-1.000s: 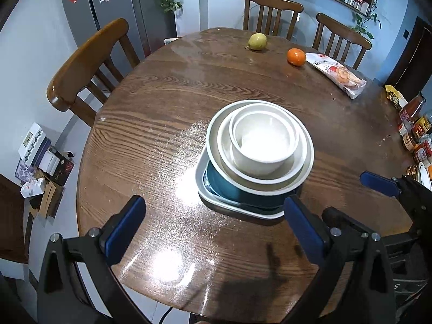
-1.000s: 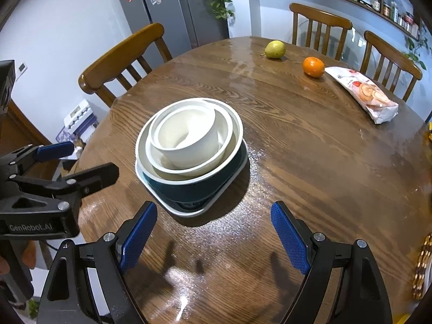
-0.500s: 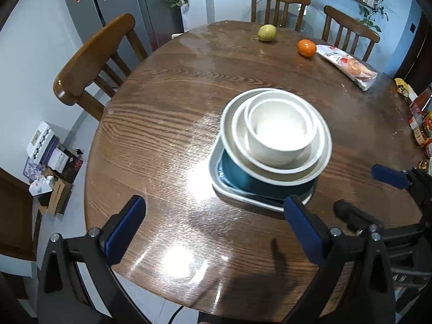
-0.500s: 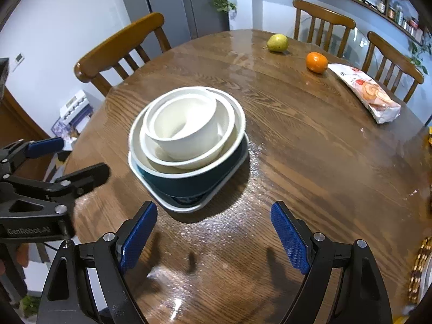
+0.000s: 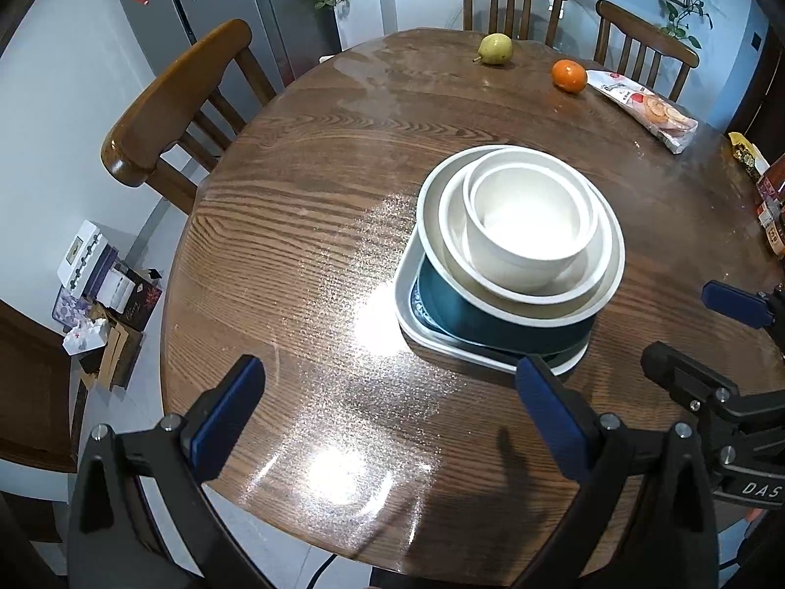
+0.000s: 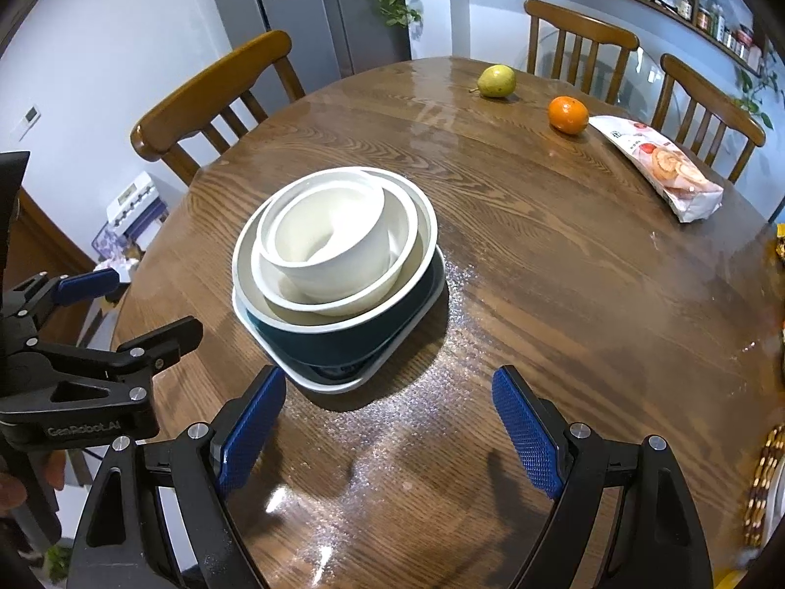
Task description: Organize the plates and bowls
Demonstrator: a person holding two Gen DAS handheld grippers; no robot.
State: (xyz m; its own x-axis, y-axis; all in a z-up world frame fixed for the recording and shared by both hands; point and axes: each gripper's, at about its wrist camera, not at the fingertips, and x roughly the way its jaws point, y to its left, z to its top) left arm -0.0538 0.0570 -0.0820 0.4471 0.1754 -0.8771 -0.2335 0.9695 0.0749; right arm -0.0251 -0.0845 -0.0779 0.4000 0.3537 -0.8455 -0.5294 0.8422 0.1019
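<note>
I held my left gripper [image 5: 387, 417] and my right gripper [image 6: 387, 429] wide open and empty above the round table [image 6: 564, 294]. The stack of bowls [image 6: 333, 245], nested on a white plate [image 6: 333, 383], sat at my right gripper's eleven o'clock; pear [image 6: 496, 81] and orange [image 6: 567, 115] lay well beyond, around one o'clock

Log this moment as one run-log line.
left tongs: open, empty | right tongs: open, empty | bowl stack: nested on tray, untouched
</note>
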